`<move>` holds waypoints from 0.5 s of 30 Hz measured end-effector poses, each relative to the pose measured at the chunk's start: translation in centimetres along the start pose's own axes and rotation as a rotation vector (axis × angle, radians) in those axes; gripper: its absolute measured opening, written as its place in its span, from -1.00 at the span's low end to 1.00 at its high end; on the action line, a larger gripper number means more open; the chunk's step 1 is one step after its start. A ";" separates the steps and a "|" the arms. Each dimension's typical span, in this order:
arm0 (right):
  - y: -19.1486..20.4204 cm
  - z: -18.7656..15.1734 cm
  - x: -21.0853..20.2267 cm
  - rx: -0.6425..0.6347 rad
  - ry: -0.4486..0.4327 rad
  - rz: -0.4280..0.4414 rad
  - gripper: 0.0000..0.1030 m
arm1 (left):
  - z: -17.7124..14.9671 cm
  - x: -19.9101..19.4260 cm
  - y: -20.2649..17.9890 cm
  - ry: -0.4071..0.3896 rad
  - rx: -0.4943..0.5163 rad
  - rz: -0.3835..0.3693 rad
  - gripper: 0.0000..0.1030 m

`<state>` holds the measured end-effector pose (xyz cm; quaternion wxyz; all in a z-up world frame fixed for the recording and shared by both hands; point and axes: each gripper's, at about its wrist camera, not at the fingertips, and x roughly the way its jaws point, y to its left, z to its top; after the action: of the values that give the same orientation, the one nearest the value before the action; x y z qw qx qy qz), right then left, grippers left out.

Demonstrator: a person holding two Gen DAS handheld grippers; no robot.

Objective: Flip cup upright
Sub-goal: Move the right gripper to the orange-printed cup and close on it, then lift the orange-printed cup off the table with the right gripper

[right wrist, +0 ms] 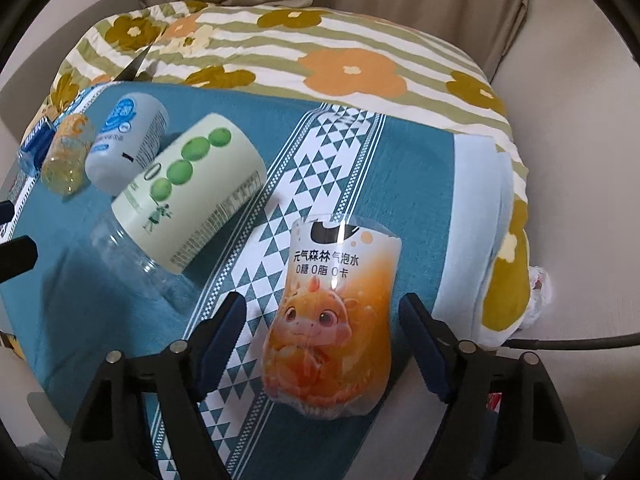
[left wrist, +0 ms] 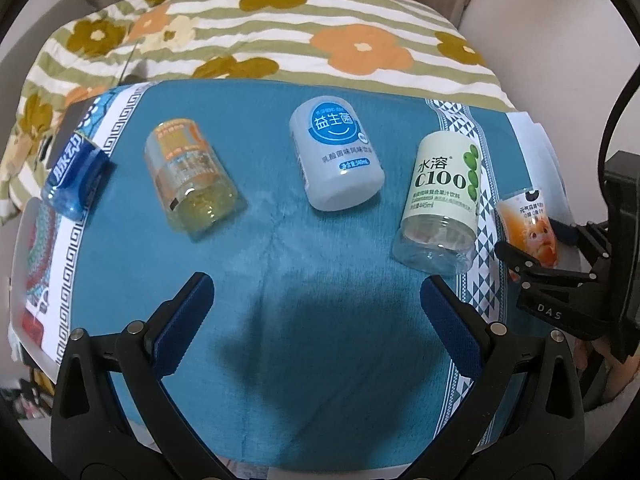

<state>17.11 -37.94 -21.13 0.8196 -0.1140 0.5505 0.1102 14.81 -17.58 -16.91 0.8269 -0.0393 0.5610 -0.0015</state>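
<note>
Several cut-bottle cups lie on their sides in a row on a teal cloth [left wrist: 320, 320]. From left: a blue cup [left wrist: 74, 176], an orange-yellow cup [left wrist: 190, 176], a white cup [left wrist: 336, 156], a pale green "C100" cup [left wrist: 440, 196] and an orange cartoon-label cup [left wrist: 528, 224]. My left gripper [left wrist: 318, 300] is open above bare cloth, short of the row. My right gripper [right wrist: 322, 324] is open with the orange cartoon cup [right wrist: 332, 320] between its fingers, not clamped. The green cup [right wrist: 188, 192] lies to its left.
The cloth covers a cushion with a flowered, green-striped cover [left wrist: 320, 40]. A patterned white band [right wrist: 288, 208] runs under the orange cup. The cloth's right edge [right wrist: 480, 220] drops off near the right gripper. A black cable [right wrist: 580, 342] runs at right.
</note>
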 end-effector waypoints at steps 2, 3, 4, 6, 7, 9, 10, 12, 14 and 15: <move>0.0 0.0 0.5 -0.006 0.013 0.004 0.21 | 0.0 0.1 0.1 0.002 -0.005 0.002 1.00; 0.1 -0.1 0.6 -0.007 0.018 0.006 0.09 | 0.0 0.1 0.3 0.003 -0.008 0.000 1.00; 0.1 -0.1 0.5 -0.008 0.021 0.008 0.09 | 0.0 0.1 0.3 0.004 -0.011 -0.003 1.00; 0.2 0.0 0.3 -0.006 0.018 0.011 0.09 | 0.0 0.0 0.6 0.002 -0.011 -0.008 1.00; 0.4 0.0 0.2 -0.004 0.017 0.013 0.09 | 0.0 0.0 0.7 0.001 -0.010 -0.008 1.00; 0.6 0.1 -0.1 0.002 0.012 0.011 0.09 | 0.0 0.0 1.0 -0.001 -0.011 -0.013 1.00; 0.6 0.1 -0.3 0.006 0.013 0.010 0.09 | 0.0 -0.1 1.2 -0.002 -0.011 -0.016 1.00; 1.0 0.1 -0.8 0.016 0.006 0.006 0.08 | 0.0 -0.4 1.7 -0.007 -0.004 -0.021 1.00; 1.4 0.1 -1.5 0.027 -0.001 0.003 0.08 | -0.1 -0.9 2.2 -0.013 0.009 -0.020 1.00; 1.6 0.1 -1.9 0.035 -0.004 0.002 0.08 | -0.2 -1.2 2.6 -0.015 0.016 -0.019 1.00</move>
<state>16.02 -36.49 -19.48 0.8224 -0.0990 0.5509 0.1017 14.13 -14.99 -16.06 0.8313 -0.0379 0.5544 -0.0135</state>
